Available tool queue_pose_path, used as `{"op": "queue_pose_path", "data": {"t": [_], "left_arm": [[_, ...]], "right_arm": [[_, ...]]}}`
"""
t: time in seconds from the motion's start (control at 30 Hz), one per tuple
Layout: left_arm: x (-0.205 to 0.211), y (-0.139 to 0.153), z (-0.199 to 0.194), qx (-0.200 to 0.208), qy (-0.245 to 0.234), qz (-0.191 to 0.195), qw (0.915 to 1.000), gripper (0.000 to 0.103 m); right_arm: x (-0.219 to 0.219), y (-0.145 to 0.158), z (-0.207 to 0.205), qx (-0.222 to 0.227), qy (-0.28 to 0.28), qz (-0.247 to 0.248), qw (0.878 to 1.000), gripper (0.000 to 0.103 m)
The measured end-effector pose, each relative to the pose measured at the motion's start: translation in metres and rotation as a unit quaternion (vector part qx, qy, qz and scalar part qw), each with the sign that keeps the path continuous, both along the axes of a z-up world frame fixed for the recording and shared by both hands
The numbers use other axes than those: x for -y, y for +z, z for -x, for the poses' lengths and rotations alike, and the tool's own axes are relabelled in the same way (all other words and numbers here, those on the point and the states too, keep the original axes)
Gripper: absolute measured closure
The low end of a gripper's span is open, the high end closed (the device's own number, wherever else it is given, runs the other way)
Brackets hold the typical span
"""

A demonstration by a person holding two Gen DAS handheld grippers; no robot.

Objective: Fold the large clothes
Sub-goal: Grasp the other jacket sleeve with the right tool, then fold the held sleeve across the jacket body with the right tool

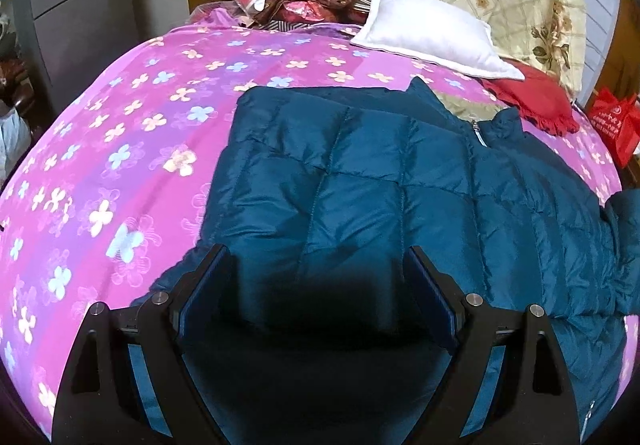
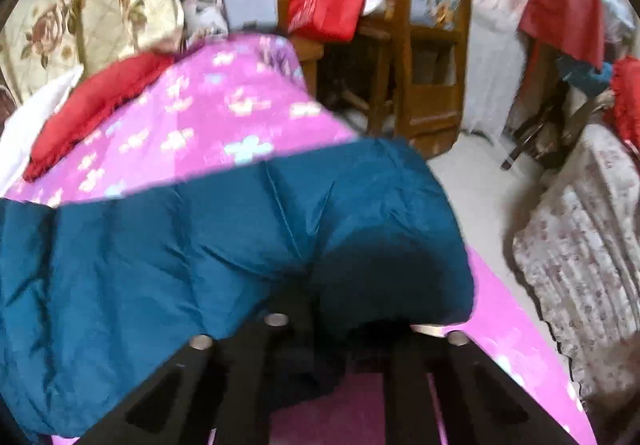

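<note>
On the bed (image 1: 120,117) lies a blue jacket (image 1: 360,173). Left tongs (image 1: 316,285) gape wide above it, gripping nothing. Right tongs (image 2: 344,325) are buried under the jacket; I cannot tell their state.

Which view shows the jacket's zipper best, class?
The left wrist view: it is sharp, and the zipper shows near the collar of the jacket, which lies across the bedspread. The right wrist view is blurred and shows only a bunched part of the jacket, no zipper.

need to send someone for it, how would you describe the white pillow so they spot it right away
Start at the bed with the pink flowered sheet. At its far end, beyond the teal puffer jacket, lies the white pillow. It is plain white, unlike the frilled red cushion beside it.
</note>
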State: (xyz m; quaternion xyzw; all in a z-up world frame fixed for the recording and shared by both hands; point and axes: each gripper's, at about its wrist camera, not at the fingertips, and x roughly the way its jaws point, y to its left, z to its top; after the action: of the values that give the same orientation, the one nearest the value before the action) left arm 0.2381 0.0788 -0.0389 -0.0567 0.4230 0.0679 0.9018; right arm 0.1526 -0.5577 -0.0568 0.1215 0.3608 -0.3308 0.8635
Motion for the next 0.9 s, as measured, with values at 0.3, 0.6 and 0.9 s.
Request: {"op": "queue_pose_path", "data": {"t": [0.3,0.6,0.9], "left_arm": [[-0.01,-0.002,-0.002,-0.022,0.023,-0.06,0.9976,0.015],[-0.038,0.003,-0.003,-0.027,0.063,-0.061,0.9958,0.015],[-0.042,-0.001,-0.013,-0.039,0.049,-0.025,0.9978,0.015]], "right_arm": [[-0.069,0.143,0.068,0.086,-0.021,0.128,0.988,0.095],[-0.312,0.131,-0.009,0.14,0.232,0.059,0.961,0.095],[-0.505,0.015,-0.07,0.07,0.418,-0.081,0.902,0.095]]}}
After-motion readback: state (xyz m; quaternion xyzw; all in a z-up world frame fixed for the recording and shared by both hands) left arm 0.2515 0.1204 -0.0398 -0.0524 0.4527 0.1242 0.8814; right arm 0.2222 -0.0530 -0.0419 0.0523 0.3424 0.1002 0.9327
